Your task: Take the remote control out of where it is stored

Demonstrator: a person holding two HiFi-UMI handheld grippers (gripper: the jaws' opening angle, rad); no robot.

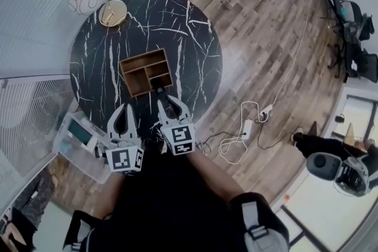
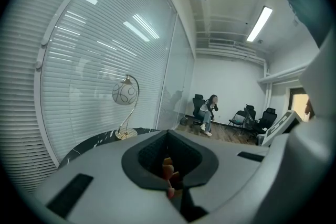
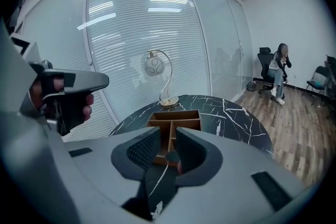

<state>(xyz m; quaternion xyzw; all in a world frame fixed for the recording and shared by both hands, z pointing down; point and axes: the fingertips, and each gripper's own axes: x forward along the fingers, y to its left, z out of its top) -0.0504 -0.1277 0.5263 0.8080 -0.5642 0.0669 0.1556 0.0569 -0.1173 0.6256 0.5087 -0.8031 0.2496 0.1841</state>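
At right gripper (image 3: 168,136): jaws parted a little, narrow gap, pressing on nothing. Poking up into that gap from below: rounded dark tip of slim black remote control (image 3: 169,157), close to the right-hand jaw, not pinched as far as visible. In head view, tips of right gripper (image 1: 162,98) right at the remote control (image 1: 157,90), at near edge of brown wooden open-top organiser box (image 1: 142,58). Prob. standing in a near compartment, can't tell which.

At left gripper (image 2: 168,132): jaws pressed together at the tips, nothing clearly held. Small orange-red bit in the hollow behind them, too unclear to name. Hangs short of the box over near side of round black white-veined marble worktop (image 1: 177,26), not touching the box.

Further out: gold arc lamp w/ white globe shade (image 1: 112,12) at far rim, well apart from the box.

Judged step: lining up for a pinch on the remote tip. Remote not yet out.

Poss. trouble from here:
- Narrow gap + off-centre tip → jaw landing on top of the remote, tipping it or shoving it deeper.
- Pinch on the rounded end only → little surface, slip on the pull.
- Box unsteadied, prob. light → dragging or lifting along w/ the remote, esp. on a slanted pull.
- Catching a divider wall on the way up → remote twisting out of the jaws.
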